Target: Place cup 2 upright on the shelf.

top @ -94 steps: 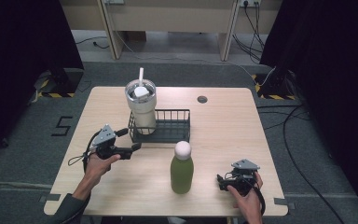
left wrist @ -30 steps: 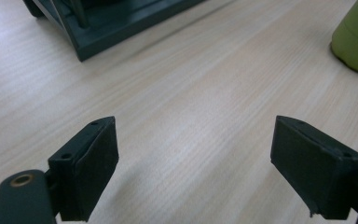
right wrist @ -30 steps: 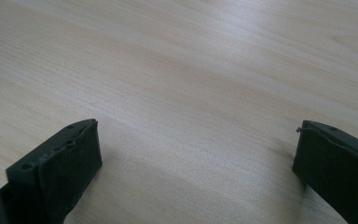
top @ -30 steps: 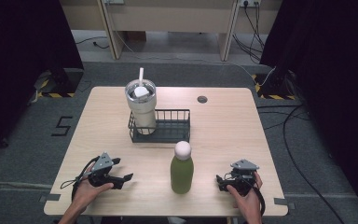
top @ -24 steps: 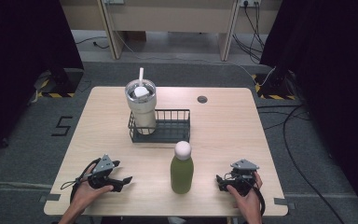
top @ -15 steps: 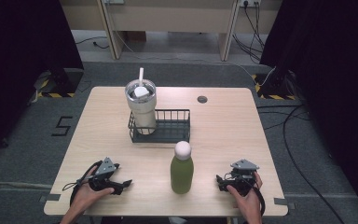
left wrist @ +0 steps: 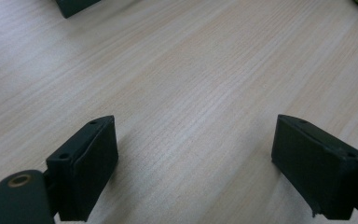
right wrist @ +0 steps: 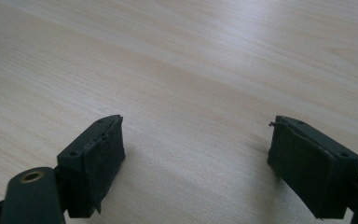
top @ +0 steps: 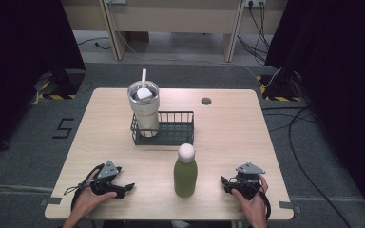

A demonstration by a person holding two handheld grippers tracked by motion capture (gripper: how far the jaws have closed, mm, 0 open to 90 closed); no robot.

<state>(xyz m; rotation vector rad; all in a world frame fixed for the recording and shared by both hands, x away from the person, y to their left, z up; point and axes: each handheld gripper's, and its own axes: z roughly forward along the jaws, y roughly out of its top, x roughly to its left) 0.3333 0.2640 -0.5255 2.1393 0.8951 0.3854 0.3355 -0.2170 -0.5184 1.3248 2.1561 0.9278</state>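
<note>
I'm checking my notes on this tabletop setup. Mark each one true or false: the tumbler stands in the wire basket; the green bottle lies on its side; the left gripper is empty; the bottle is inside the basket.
1. The steel tumbler with a white straw stands in the black wire basket. True.
2. The green bottle with a white cap lies on its side. False: it stands upright.
3. The left gripper holds nothing. True: bare wooden table between its jaws.
4. The bottle is inside the basket. False: it stands on the table, nearer the person.
</note>
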